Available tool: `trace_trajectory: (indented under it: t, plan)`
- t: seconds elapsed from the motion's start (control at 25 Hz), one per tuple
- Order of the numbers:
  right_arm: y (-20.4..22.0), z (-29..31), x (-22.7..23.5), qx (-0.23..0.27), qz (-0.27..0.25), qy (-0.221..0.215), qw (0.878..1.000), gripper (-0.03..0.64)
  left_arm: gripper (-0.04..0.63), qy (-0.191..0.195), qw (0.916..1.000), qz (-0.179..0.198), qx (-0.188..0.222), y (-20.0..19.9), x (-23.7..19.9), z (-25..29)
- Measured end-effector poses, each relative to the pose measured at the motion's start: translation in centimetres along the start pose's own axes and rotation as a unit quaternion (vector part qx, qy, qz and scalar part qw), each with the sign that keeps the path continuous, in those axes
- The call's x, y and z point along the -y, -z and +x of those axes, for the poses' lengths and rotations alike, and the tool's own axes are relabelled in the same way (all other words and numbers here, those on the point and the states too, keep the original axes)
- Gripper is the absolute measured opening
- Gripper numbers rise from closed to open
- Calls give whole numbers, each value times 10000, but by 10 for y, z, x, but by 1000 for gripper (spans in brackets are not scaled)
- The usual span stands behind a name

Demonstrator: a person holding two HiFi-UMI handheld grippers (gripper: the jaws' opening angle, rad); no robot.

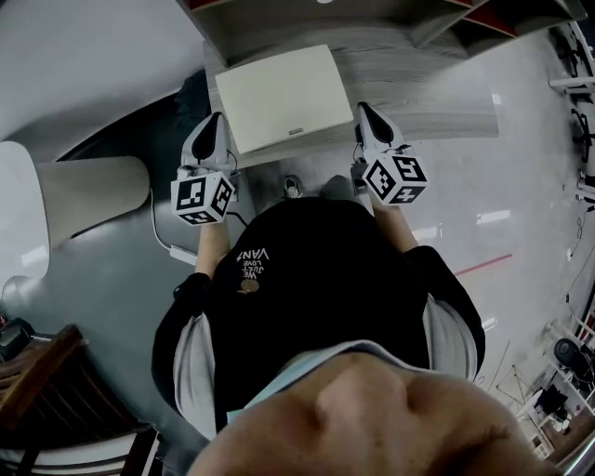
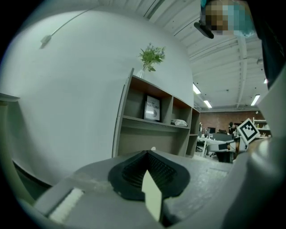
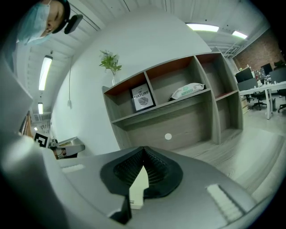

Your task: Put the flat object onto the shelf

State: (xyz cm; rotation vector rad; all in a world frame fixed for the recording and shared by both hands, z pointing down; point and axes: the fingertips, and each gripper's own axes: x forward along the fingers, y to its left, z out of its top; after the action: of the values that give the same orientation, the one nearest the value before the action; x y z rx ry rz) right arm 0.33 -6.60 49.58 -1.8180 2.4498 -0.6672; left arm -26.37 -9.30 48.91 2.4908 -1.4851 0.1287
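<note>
A cream flat board (image 1: 282, 96) is held level in front of the person, just before the grey wooden shelf unit (image 1: 390, 28). My left gripper (image 1: 216, 130) is shut on the board's left edge, my right gripper (image 1: 365, 119) on its right edge. In the left gripper view a sliver of the board (image 2: 152, 197) shows edge-on between the black pads (image 2: 134, 174) of the left gripper (image 2: 149, 167). In the right gripper view the board's edge (image 3: 138, 185) sits the same way inside the right gripper (image 3: 143, 167). Ahead stands the shelf unit (image 3: 178, 107), its compartments facing me.
On the shelf stand a framed picture (image 3: 142, 97) and a white packet (image 3: 187, 90); a potted plant (image 3: 109, 62) sits on top. A white wall (image 2: 67, 89) is to the left. A wooden chair (image 1: 56, 390) is behind at the left, and office desks (image 3: 263, 87) lie far right.
</note>
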Motion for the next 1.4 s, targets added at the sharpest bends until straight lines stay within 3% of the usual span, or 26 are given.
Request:
trace_trajectory:
  t: [0.28, 0.84, 1.4]
  plan:
    - [9, 14, 11, -29, 2, 219, 9998, -2, 0, 12, 9997, 5, -228, 16, -19, 15]
    - [17, 67, 47, -414, 27, 49, 9991, 29, 26, -679, 9948, -378, -657, 52, -55, 38]
    - [51, 126, 84, -1125, 184, -234, 9932, 181, 223, -910, 9822, -1082, -1238, 102, -77, 68]
